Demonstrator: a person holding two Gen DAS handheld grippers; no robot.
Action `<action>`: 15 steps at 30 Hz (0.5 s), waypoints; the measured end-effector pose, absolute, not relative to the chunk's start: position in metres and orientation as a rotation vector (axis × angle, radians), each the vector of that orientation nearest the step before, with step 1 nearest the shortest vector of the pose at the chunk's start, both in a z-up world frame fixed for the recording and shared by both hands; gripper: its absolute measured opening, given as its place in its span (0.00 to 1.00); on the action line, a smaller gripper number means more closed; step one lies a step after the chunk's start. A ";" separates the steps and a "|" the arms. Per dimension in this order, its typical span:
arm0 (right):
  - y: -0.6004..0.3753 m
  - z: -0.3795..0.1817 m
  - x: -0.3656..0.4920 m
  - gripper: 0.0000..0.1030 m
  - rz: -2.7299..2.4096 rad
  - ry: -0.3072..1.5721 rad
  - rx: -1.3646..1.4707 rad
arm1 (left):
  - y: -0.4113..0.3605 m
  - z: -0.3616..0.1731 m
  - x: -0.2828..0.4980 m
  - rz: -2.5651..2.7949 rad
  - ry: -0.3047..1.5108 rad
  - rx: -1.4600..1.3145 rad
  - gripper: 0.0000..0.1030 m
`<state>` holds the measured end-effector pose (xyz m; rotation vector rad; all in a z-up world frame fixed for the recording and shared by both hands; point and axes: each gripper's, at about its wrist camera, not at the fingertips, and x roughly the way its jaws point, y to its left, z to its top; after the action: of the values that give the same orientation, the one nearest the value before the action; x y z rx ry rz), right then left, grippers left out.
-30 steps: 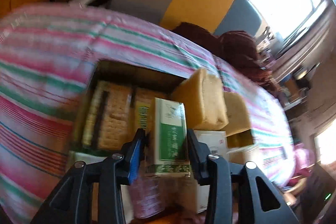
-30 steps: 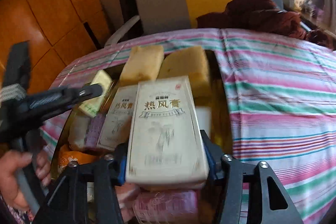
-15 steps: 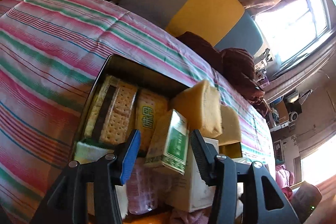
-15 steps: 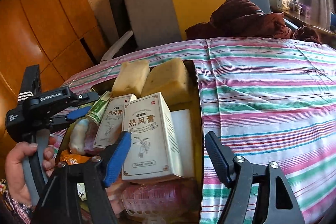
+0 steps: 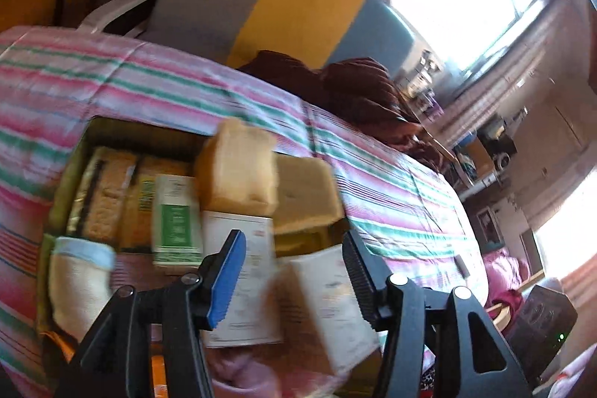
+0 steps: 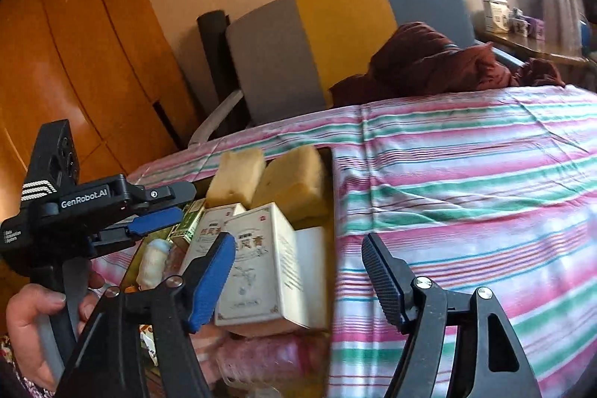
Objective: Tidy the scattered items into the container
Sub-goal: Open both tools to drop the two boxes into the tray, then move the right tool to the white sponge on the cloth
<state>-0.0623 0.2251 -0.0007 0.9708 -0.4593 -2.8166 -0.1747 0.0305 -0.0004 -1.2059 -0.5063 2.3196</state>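
Several small items fill the container (image 6: pixel 330 174), a shallow metal tin lying on a pink, green and white striped cloth (image 6: pixel 466 181) in the lower left of the right wrist view. Two cream boxes (image 6: pixel 257 263) stand at its near end, one just beside the other. Behind them two yellow sponges (image 6: pixel 294 181) lean side by side against the far rim. A green and white box (image 5: pixel 173 219) lies left of the sponges in the left wrist view, next to cracker packets (image 5: pixel 106 196) along the tin's left side. A small white roll with a pale blue end (image 5: pixel 80 282) sits at the near left corner.

The left gripper (image 5: pixel 294 280) hangs over the near end of the tin; its fingers have just been opening and now stand wide, gripping nothing. The right gripper (image 6: pixel 298 280) also stands with fingers wide apart and empty, the cream boxes showing behind its blue pad. A hand (image 6: pixel 26 323) at lower left of the right wrist view grips the left gripper's handle.

Beyond the cloth stands a grey, yellow and blue chair (image 6: pixel 335 36) with a dark red garment (image 6: pixel 429 62) heaped before it.
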 end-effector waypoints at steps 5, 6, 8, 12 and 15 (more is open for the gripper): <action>0.259 -0.005 -0.049 0.69 -2.864 -0.550 0.960 | 0.071 0.002 -0.164 2.271 -0.420 -1.210 0.56; 0.266 -0.006 -0.046 0.69 -2.874 -0.566 0.961 | 0.081 0.002 -0.162 2.258 -0.401 -1.216 0.56; 0.283 -0.010 -0.040 0.69 -2.897 -0.610 0.970 | 0.102 0.002 -0.157 2.227 -0.364 -1.217 0.56; 0.311 -0.016 -0.031 0.69 -2.925 -0.685 0.988 | 0.145 0.000 -0.143 2.193 -0.261 -1.215 0.56; 0.330 -0.022 -0.023 0.70 -2.952 -0.712 1.011 | 0.172 -0.003 -0.138 2.171 -0.189 -1.226 0.56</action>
<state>-0.0225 0.3302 -0.0216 1.0105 -0.7121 -2.9517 -0.1376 0.1717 -0.0034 -1.2259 -0.1889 2.1710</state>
